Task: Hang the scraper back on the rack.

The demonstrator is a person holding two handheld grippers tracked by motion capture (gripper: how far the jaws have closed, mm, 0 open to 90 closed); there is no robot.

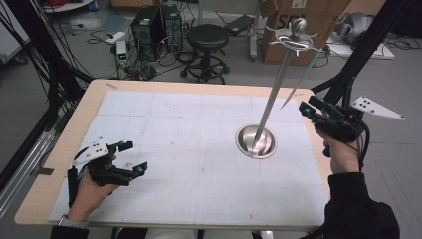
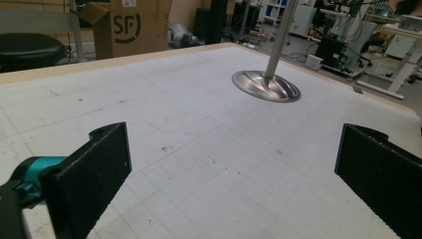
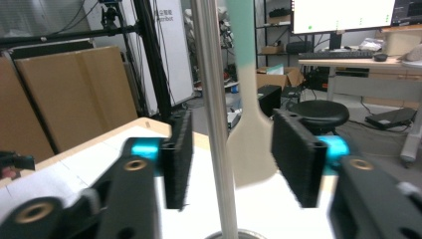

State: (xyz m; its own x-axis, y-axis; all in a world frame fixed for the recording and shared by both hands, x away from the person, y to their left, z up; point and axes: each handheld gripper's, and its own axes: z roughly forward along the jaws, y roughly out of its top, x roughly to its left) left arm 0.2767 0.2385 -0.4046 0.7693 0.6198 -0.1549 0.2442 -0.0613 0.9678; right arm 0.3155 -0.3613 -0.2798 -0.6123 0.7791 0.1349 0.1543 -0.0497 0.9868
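Beside the metal stand [image 1: 256,141], a spatula [image 1: 302,74] hangs from its top hooks with the right gripper [image 1: 304,108] half-open around its blade, gripping nothing, so I'd draw straight back without nudging it swinging.

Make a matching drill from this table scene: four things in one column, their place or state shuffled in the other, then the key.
Things:
1. round metal base
2. spatula
3. left gripper
4. black stool

Places or states:
A. jaws wide apart, nothing between them, low over the mat
B. hangs from the hooks at the top of the pole
C. on the floor beyond the table
D. sits on the white mat, pole rising from it

Pairs: 1-D, 2-B, 3-A, 4-C
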